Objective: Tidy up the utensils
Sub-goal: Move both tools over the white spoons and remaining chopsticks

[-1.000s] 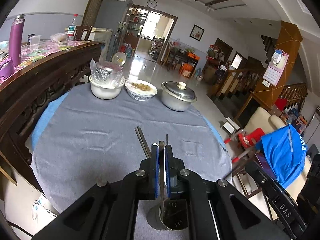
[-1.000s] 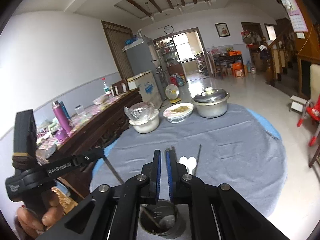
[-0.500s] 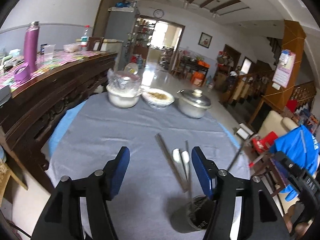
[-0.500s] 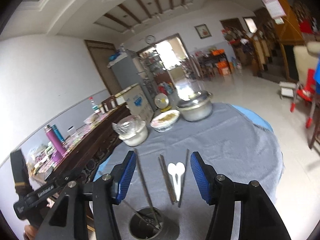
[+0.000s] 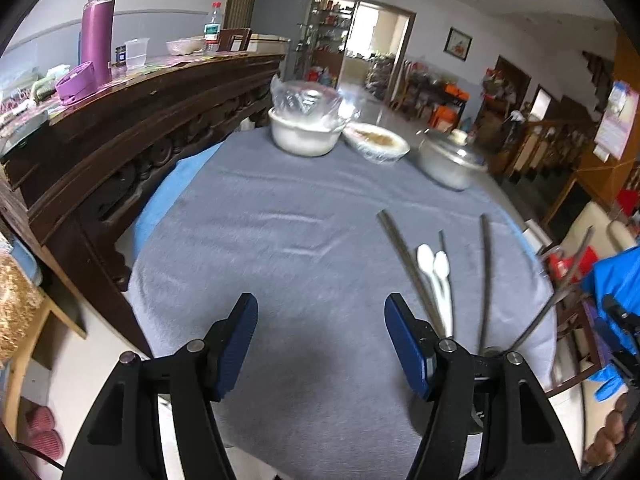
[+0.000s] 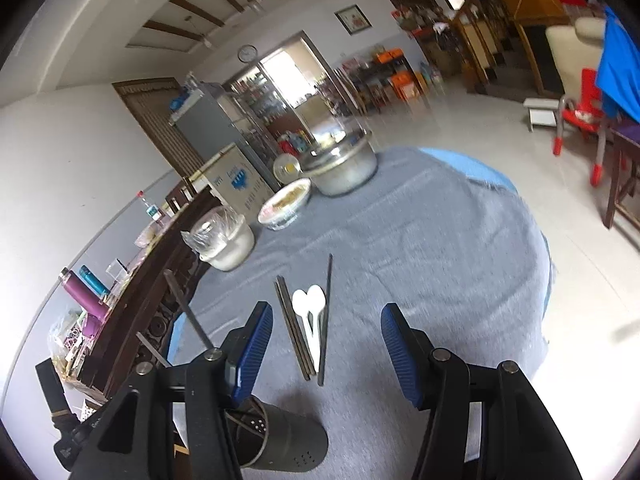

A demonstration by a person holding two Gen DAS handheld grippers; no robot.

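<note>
My left gripper [image 5: 322, 332] is open over bare grey cloth, nothing between its blue pads [image 5: 240, 344]. To its right lie a pair of dark chopsticks [image 5: 404, 264], two white spoons [image 5: 436, 276] and a single chopstick [image 5: 486, 280]. The utensil holder's rim [image 5: 490, 354] peeks from behind the right finger. My right gripper [image 6: 325, 316] is also open and holds nothing. The chopstick pair [image 6: 294, 328], spoons [image 6: 310, 312] and single chopstick [image 6: 326, 312] lie just beyond its tips. Below the left finger stands the dark perforated holder [image 6: 280, 436], with chopsticks [image 6: 188, 312] sticking up from it.
A wrapped white bowl [image 5: 304, 136], a covered dish [image 5: 378, 142] and a lidded steel pot [image 5: 450, 162] stand at the table's far edge. A dark wooden sideboard [image 5: 132, 120] runs along the left. A blue-draped chair [image 5: 612, 280] is off to the right.
Both grippers went from shut to open above the holder. The left view has dropped and swung left, leaving the holder at its right. The right view has rolled and sunk toward the table.
</note>
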